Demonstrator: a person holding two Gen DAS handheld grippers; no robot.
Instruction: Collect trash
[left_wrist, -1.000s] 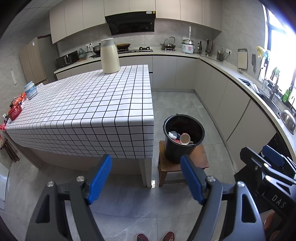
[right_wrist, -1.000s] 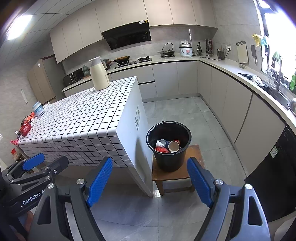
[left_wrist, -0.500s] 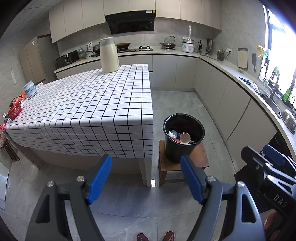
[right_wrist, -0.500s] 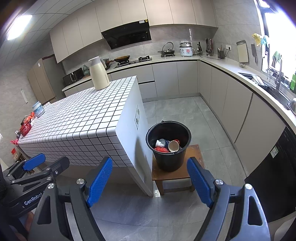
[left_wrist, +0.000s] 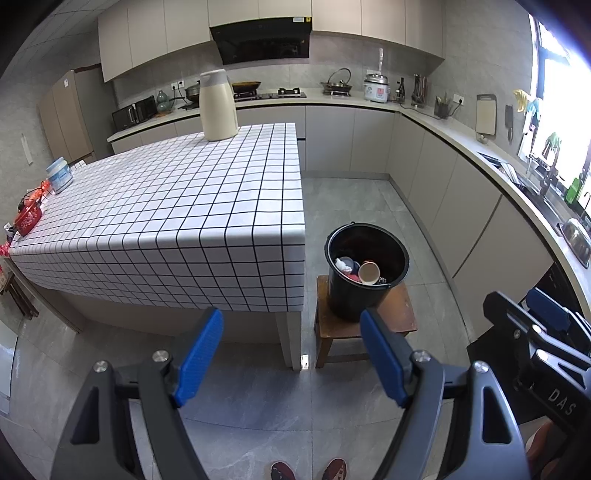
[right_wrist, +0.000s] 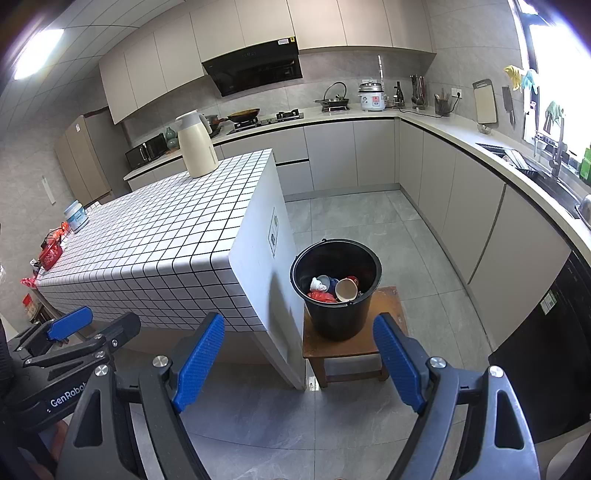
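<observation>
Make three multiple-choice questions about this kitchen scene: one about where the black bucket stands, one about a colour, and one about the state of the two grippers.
1. Where does the black bucket stand?
A. On the checked table
B. On a small wooden stool
C. On the counter beside the sink

2. What colour are the pads on the fingers?
A. Blue
B. Red
C. Green

3. What state are the left gripper and the right gripper in?
A. Both shut on a paper cup
B. The left shut on a bag, the right open
C. Both open and holding nothing

Answers:
1. B: the bucket sits on the brown wooden stool, beside the checked table.
2. A: all the pads in both wrist views are blue.
3. C: only floor shows between each pair of fingers; the paper cup lies in the bucket.
</observation>
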